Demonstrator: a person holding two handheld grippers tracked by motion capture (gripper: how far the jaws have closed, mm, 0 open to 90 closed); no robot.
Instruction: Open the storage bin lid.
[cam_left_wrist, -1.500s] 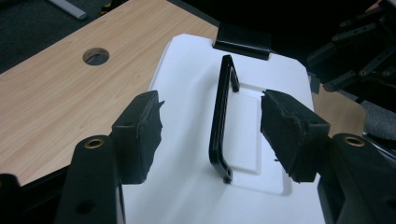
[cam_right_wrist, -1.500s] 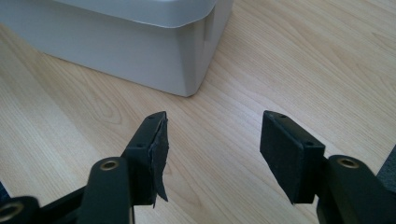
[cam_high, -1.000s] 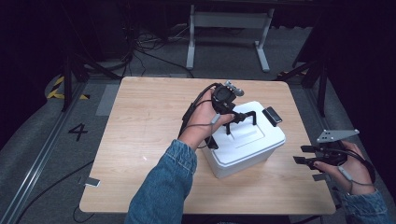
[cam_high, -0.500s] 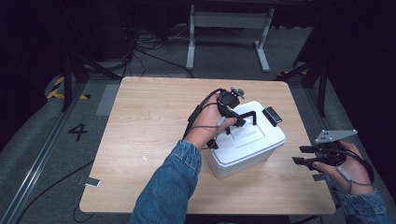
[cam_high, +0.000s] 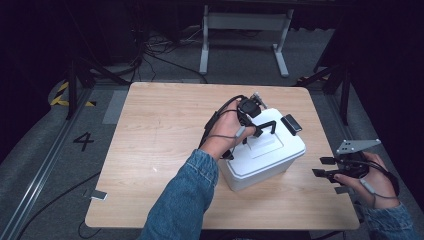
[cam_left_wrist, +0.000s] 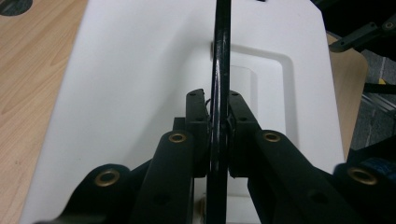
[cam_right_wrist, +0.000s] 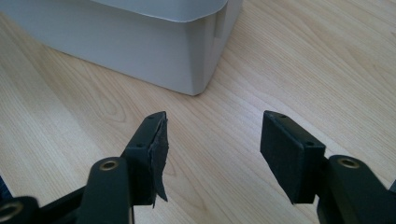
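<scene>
Since a second ago my left gripper (cam_left_wrist: 218, 122) has just been closing its jaws, and they now pinch the thin black wire handle (cam_left_wrist: 219, 60) of the white rectangular plastic bin (cam_high: 262, 155), pads pressed on either side of it. That bin sits toward the right side of the light wooden table (cam_high: 160, 135), its handle standing upright over the recessed lid. My right gripper (cam_right_wrist: 212, 154) hovers near the bin's corner, jaws spread with nothing between them.

wooden table (cam_high: 165, 150), metal stand (cam_high: 245, 30), floor cables (cam_high: 160, 42)
</scene>
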